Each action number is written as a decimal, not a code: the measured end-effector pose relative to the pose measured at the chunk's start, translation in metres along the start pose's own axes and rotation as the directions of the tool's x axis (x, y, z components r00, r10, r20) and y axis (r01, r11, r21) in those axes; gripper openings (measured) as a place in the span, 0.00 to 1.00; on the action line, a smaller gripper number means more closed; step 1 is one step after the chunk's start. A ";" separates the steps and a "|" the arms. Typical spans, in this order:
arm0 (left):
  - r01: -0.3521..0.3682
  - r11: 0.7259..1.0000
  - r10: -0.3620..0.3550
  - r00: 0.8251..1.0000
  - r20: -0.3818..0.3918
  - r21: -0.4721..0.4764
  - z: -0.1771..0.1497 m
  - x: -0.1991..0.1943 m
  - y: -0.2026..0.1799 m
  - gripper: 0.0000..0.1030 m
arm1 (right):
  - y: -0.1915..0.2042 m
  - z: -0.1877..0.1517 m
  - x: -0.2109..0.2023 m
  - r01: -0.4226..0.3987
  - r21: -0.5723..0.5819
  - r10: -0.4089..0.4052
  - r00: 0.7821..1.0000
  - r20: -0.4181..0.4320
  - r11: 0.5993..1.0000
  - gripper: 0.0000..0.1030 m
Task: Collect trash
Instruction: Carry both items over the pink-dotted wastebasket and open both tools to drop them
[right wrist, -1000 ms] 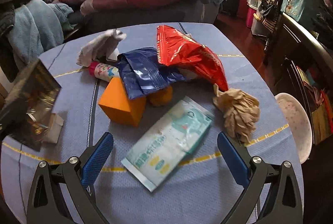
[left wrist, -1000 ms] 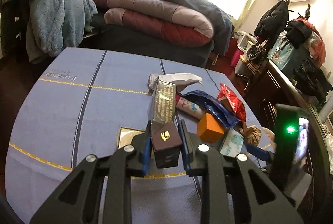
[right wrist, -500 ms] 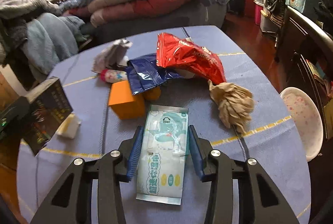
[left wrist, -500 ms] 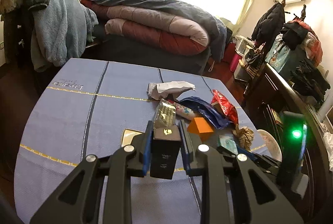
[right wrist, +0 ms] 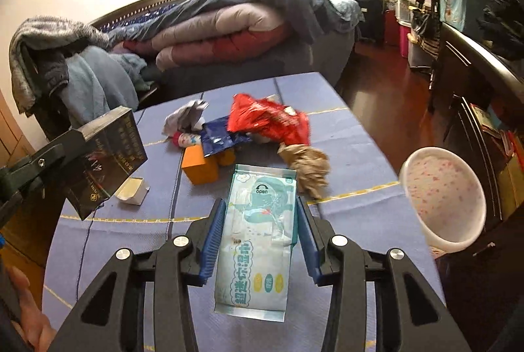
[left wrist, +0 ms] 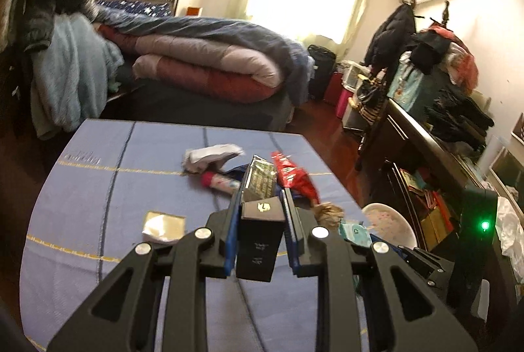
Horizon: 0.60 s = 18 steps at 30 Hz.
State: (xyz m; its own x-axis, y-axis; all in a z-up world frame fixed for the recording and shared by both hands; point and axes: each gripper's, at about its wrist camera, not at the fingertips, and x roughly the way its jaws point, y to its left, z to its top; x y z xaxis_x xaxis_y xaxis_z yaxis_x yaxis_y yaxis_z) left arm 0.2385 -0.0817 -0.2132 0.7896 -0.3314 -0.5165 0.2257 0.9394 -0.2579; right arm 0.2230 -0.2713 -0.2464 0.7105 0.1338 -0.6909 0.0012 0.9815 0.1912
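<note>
My left gripper (left wrist: 262,198) is shut on a black carton (left wrist: 260,237) with a gold logo and holds it above the blue table (left wrist: 98,188). The carton (right wrist: 108,155) also shows at the left of the right wrist view, tilted. My right gripper (right wrist: 261,205) is shut on a teal wet-wipes pack (right wrist: 258,231), lifted off the cloth. On the table lie a red snack bag (right wrist: 268,121), a blue wrapper (right wrist: 219,139), an orange box (right wrist: 199,167), a crumpled tissue (right wrist: 185,119), a brown crumpled wad (right wrist: 308,165) and a small white packet (right wrist: 131,191).
A white bin (right wrist: 442,198) with pink speckles stands just off the table's right edge. A dark cabinet (right wrist: 475,83) piled with clothes runs along the right. A bed (right wrist: 229,24) with folded quilts lies behind the table. A hand (right wrist: 23,312) shows at lower left.
My right gripper closed on the wet-wipes pack and lifted it off the table. My left gripper rose with the black carton, and the table now sits lower in both views.
</note>
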 end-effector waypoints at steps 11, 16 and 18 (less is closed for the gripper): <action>0.056 0.992 -0.057 0.998 0.006 0.116 0.004 0.004 -0.076 0.24 | -0.051 -0.001 -0.040 0.030 0.063 -0.035 0.996 0.082 0.998 0.42; 0.097 0.978 -0.098 0.995 -0.001 0.183 0.004 0.015 -0.115 0.24 | -0.080 -0.002 -0.050 0.054 0.107 -0.065 0.993 0.103 0.993 0.42; 0.110 0.973 -0.111 0.994 -0.008 0.203 0.003 0.021 -0.127 0.24 | -0.091 -0.002 -0.052 0.069 0.126 -0.083 0.990 0.111 0.990 0.42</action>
State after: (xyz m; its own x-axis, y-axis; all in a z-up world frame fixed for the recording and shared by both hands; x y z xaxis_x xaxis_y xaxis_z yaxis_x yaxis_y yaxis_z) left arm 0.2283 -0.2081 -0.1891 0.7549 -0.4340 -0.4917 0.4224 0.8953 -0.1416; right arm 0.1844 -0.3678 -0.2289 0.7815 0.0359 -0.6228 0.1385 0.9634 0.2294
